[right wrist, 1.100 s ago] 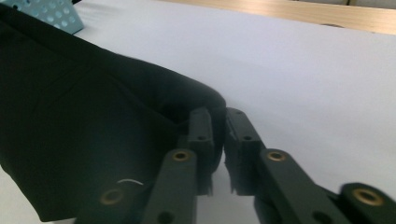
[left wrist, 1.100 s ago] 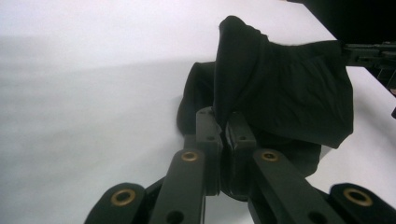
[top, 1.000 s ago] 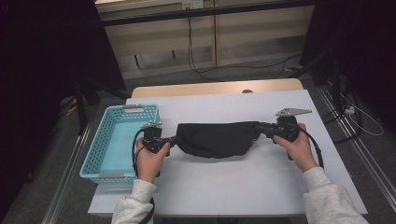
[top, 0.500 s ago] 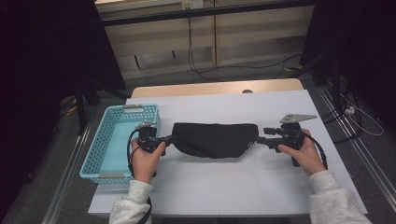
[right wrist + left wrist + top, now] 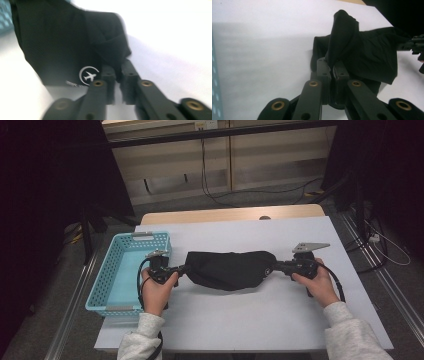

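Two grips: one at each end of the black garment (image 5: pixel 227 269), stretched between them.
Left gripper (image 5: pixel 181 268): clenched on the garment's left end; a pinch of cloth rises between its jaws in the left gripper view.
Right gripper (image 5: pixel 276 266): jaws have just been closing; now clamped on the right end, a fold caught between them (image 5: pixel 117 75).
Location: garment on the white table (image 5: pixel 240 320), mid-table, just right of the blue basket (image 5: pixel 109 285).
Long axis: left to right across the table, ends pointing at the two grippers.
Marking: airplane logo (image 5: pixel 88 74) near the right end.
Step in hand (judged): tensioning the cloth flat.
Advice: pull both ends evenly and level; keep the pinches deep so the fabric cannot slip.
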Demonstrator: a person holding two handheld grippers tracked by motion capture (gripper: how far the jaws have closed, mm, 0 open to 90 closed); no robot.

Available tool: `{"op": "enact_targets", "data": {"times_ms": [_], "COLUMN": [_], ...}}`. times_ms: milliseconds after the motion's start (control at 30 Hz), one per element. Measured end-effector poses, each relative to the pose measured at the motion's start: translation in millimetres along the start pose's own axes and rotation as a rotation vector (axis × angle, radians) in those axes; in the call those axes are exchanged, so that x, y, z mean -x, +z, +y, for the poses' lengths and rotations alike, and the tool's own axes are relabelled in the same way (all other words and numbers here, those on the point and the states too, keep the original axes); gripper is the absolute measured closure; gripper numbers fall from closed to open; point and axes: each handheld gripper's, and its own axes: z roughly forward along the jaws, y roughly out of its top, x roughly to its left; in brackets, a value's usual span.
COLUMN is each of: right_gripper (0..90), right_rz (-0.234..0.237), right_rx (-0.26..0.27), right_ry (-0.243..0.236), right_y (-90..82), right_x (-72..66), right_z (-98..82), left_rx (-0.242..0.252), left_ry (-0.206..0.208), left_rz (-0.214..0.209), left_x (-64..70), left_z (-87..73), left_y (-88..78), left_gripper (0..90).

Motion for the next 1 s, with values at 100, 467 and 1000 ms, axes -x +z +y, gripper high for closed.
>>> {"op": "enact_targets", "data": {"times_ms": [100,467,1000], "right_gripper": [85.7,86.0,85.8], "right_rz": [-0.001,-0.02,-0.047], "right_rx": [0.052,0.186,0.243], "right_ry": [0.028,0.088,0.205], "right_y": [-12.5,-78.8,-75.3], "right_x": [0.2,-8.3,10.4], "right_z": [5.7,34.7,56.6], "left_rx": [0.016,0.089,0.103], "left_ry": [0.0,0.048,0.001], "left_rz": [-0.015,-0.114,-0.131], "left_x": [1.9,26.1,14.0], "left_z": [1.2,19.9,44.6], "left_y": [-1.8,-17.0,1.0], "left_gripper": [86.6,86.6,86.6]}}
